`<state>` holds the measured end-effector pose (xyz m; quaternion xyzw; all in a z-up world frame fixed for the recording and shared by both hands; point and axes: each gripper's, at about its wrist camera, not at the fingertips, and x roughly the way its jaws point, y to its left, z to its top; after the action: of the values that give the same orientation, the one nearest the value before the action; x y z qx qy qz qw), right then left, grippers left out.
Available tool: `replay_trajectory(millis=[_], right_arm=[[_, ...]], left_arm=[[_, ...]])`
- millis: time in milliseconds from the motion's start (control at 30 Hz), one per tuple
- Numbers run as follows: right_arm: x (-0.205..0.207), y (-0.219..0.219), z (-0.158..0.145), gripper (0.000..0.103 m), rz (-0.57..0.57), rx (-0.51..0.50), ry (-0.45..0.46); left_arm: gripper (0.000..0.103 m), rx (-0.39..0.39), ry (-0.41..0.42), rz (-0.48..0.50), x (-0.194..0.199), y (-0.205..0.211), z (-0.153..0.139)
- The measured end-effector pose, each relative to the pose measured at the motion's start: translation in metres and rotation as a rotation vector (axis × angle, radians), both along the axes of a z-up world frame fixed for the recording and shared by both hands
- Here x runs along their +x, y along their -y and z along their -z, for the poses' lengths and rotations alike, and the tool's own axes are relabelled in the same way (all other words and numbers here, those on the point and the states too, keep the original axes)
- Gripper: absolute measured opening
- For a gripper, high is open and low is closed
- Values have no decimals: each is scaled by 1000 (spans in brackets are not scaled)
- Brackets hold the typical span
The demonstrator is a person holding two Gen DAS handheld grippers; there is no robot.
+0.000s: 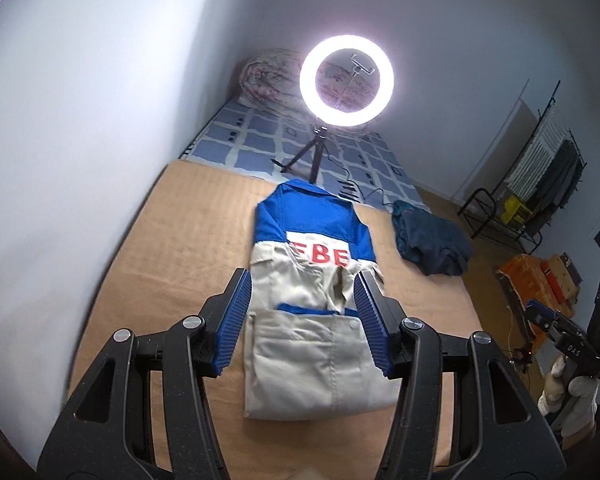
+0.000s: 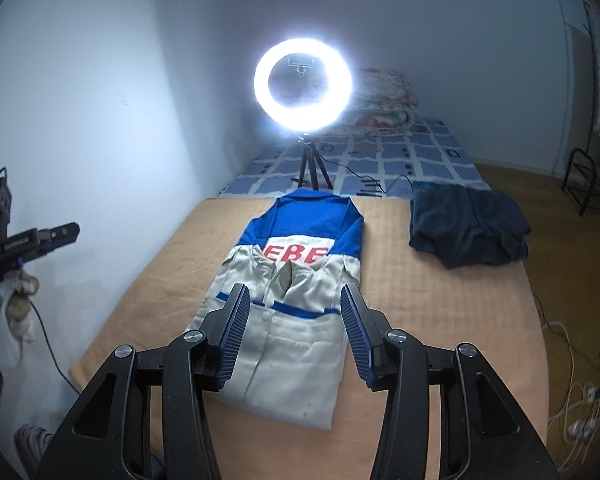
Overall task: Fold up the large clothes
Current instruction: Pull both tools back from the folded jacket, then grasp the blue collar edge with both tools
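A blue and cream work jacket (image 1: 312, 320) (image 2: 288, 312) with red letters lies folded flat on the tan blanket (image 1: 172, 248) (image 2: 420, 312). My left gripper (image 1: 302, 284) hovers well above it, open, nothing between its blue pads. High over the same jacket, my right gripper (image 2: 294, 292) is open too and holds nothing. Each gripper shows at the edge of the other's view, held by a white-gloved hand (image 1: 572, 396) (image 2: 8, 308). A dark blue folded garment (image 1: 432, 244) (image 2: 466, 232) rests on the blanket to the right of the jacket.
A lit ring light on a tripod (image 1: 346, 78) (image 2: 303, 82) stands just beyond the jacket on a blue checked sheet (image 1: 260, 140) (image 2: 412, 152). A rolled quilt (image 1: 268, 76) (image 2: 384, 96) lies behind. White wall at left. A clothes rack (image 1: 540, 184) and cables (image 2: 580, 412) at right.
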<state>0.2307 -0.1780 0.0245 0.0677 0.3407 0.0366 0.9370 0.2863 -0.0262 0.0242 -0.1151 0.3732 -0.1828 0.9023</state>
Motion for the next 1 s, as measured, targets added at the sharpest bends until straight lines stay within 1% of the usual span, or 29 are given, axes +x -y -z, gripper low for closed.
replay_trajectory(millis=[100,167,300,333,500,633,700,800,867,967,1000], right_arm=[[18,11,4,46,-25,-1,-9],[35,22,11,46,-47,13,-18],[78,43,30,46,-52,19,-49],[95,50,38,46,-59,32,-59],[165,73,78,46,-57,39,-106],[223,89,121,46,-55,41,-151],[255,98,148,46,-55,44,-186],[297,108,184,46,-50,79,-218],[321,112,203,46,-44,83,-231],[350,118,228,46,-33,93,-248],[356,120,233,46,-32,102,-249]], left_arm=[[55,-26,-33,-2,28,-1,2],[55,-38,-60,12,56,2,7],[55,-1,-89,38,107,15,27],[55,9,-99,46,125,19,35],[55,36,-151,74,200,41,87],[55,59,-202,94,265,65,142],[55,100,-230,110,298,78,172],[55,141,-254,136,331,92,206],[55,158,-270,142,356,100,229],[55,159,-285,153,382,107,253],[55,154,-286,159,388,109,256]])
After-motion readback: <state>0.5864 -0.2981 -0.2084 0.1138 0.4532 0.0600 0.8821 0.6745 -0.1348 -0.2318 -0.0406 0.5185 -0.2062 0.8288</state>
